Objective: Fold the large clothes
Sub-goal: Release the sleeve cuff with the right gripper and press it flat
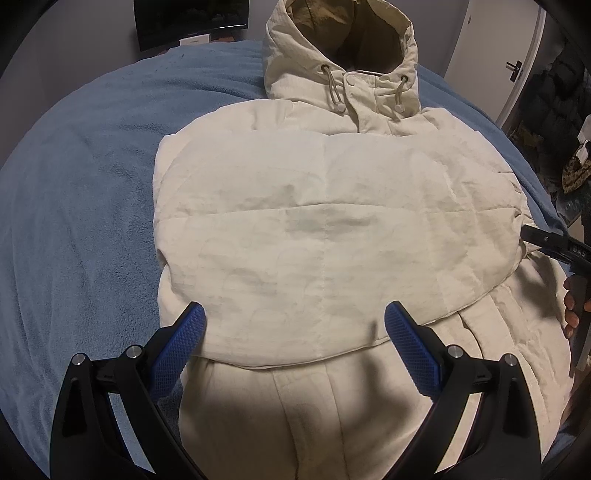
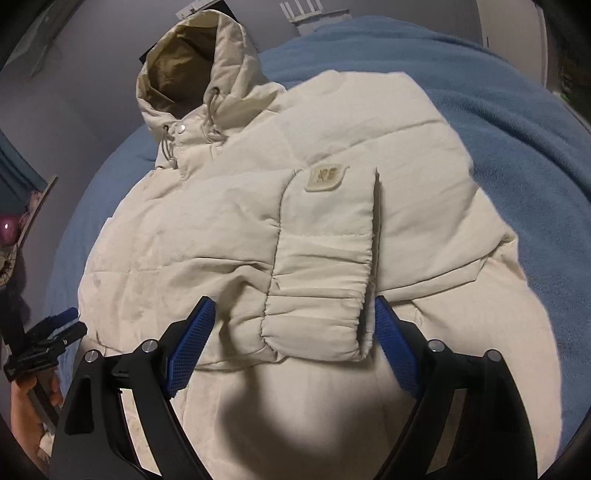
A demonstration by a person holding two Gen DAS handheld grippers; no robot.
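Observation:
A cream hooded puffer jacket [image 1: 325,229] lies front-up on a blue blanket [image 1: 81,206], with its hood [image 1: 343,44] at the far end. One sleeve is folded across the chest. In the right wrist view the sleeve's gathered cuff [image 2: 317,306], with a cream patch [image 2: 327,177] above it, lies between the fingers of my right gripper [image 2: 293,308], which stands open; the right pad [image 2: 391,332] is right beside the cuff's edge and the left pad is apart from it. My left gripper [image 1: 295,323] hovers open over the jacket's lower body, holding nothing.
The blue blanket [image 2: 517,147] spreads wide on both sides of the jacket. A dark screen [image 1: 184,22] stands behind the bed and a white door [image 1: 513,70] is at the far right. Dark clothing [image 1: 565,96] hangs by the door. A hand [image 2: 26,406] holds the left gripper's handle.

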